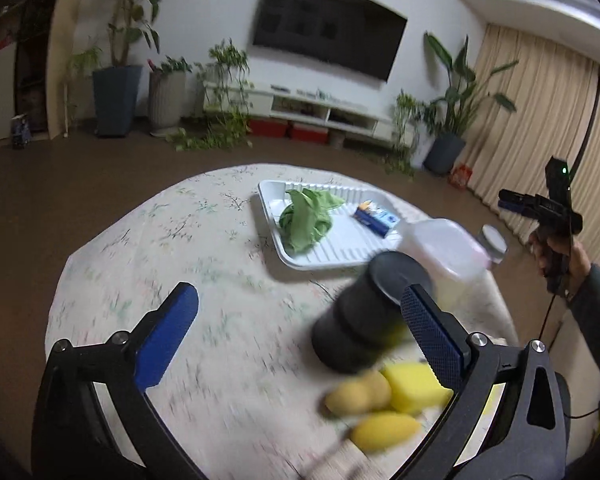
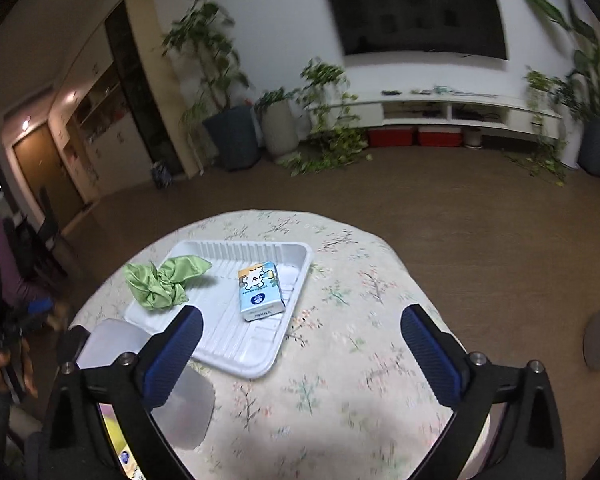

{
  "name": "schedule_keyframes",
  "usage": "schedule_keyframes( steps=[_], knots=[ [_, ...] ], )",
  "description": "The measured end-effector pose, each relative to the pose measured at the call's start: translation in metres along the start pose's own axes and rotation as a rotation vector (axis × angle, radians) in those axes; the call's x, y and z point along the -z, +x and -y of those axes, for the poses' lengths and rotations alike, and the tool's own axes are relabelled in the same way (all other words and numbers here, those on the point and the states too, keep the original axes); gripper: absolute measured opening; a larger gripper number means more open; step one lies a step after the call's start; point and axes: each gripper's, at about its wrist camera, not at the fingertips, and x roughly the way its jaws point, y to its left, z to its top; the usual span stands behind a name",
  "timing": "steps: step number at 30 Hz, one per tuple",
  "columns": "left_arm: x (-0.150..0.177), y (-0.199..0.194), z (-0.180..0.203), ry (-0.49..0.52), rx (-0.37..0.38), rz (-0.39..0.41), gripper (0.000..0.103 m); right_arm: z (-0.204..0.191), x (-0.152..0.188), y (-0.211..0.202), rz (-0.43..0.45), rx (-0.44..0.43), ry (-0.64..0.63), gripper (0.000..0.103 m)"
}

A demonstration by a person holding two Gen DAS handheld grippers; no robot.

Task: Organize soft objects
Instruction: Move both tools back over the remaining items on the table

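A white ribbed tray [image 1: 340, 248] [image 2: 228, 344] sits on the floral tablecloth. A crumpled green cloth [image 1: 306, 218] [image 2: 160, 282] lies at its left end and a blue tissue pack [image 1: 376, 216] [image 2: 260, 290] at its right. A yellow sponge [image 1: 414, 386] and yellow soft fruit shapes [image 1: 360, 396] lie near my left gripper's right finger. My left gripper [image 1: 300, 324] is open and empty above the table. My right gripper [image 2: 300, 338] is open and empty, held above the table near the tray; it also shows in the left wrist view [image 1: 540, 208].
A dark cylinder [image 1: 364, 320] stands beside the sponge. A translucent lidded container [image 1: 444, 248] [image 2: 116, 340] is next to the tray. A small round tin [image 1: 494, 240] sits at the table's right edge. Plants, a TV stand and curtains line the room.
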Motion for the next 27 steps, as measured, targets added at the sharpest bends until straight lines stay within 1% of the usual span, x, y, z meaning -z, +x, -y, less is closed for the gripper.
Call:
schedule_keyframes(
  steps=[2, 4, 7, 9, 11, 13, 15, 16, 18, 21, 23, 24, 25, 27],
  knots=[
    [0.019, -0.02, 0.013, -0.008, -0.004, -0.004, 0.103, -0.002, 0.011, -0.022, 0.031, -0.036, 0.047, 0.102],
    [0.036, -0.033, 0.023, -0.018, -0.004, -0.015, 0.103, -0.01, 0.027, -0.043, 0.048, -0.053, 0.061, 0.103],
    [0.063, -0.046, 0.044, -0.012, -0.008, -0.055, 0.103, -0.035, 0.063, -0.071, 0.05, -0.067, 0.01, 0.103],
    [0.078, -0.053, 0.056, 0.008, -0.001, -0.066, 0.103, -0.056, 0.091, -0.083, 0.039, -0.065, -0.029, 0.103],
    [0.095, -0.056, 0.073, 0.05, -0.026, -0.095, 0.103, -0.075, 0.121, -0.094, 0.014, -0.058, -0.055, 0.103],
    [0.11, -0.057, 0.086, 0.084, -0.038, -0.125, 0.103, -0.088, 0.145, -0.101, -0.007, -0.052, -0.059, 0.103],
    [0.126, -0.055, 0.093, 0.092, -0.044, -0.157, 0.103, -0.098, 0.165, -0.107, -0.018, -0.039, -0.059, 0.103],
    [0.133, -0.056, 0.092, 0.089, -0.043, -0.161, 0.103, -0.105, 0.177, -0.11, -0.028, -0.023, -0.052, 0.103],
    [0.141, -0.052, 0.093, 0.067, -0.055, -0.184, 0.103, -0.113, 0.191, -0.111, -0.053, -0.003, -0.036, 0.103],
    [0.15, -0.05, 0.096, 0.055, -0.048, -0.187, 0.103, -0.131, 0.217, -0.114, -0.063, 0.045, -0.022, 0.103],
    [0.15, -0.048, 0.097, 0.059, -0.03, -0.184, 0.103, -0.143, 0.229, -0.115, -0.069, 0.03, -0.024, 0.101],
    [0.15, -0.045, 0.098, 0.069, -0.03, -0.187, 0.103, -0.154, 0.236, -0.114, -0.076, 0.01, -0.04, 0.097],
    [0.15, -0.042, 0.098, 0.079, -0.032, -0.192, 0.103, -0.161, 0.24, -0.114, -0.079, 0.0, -0.056, 0.097],
    [0.15, -0.034, 0.099, 0.089, -0.035, -0.213, 0.102, -0.179, 0.249, -0.111, -0.086, -0.013, -0.124, 0.096]
  ],
)
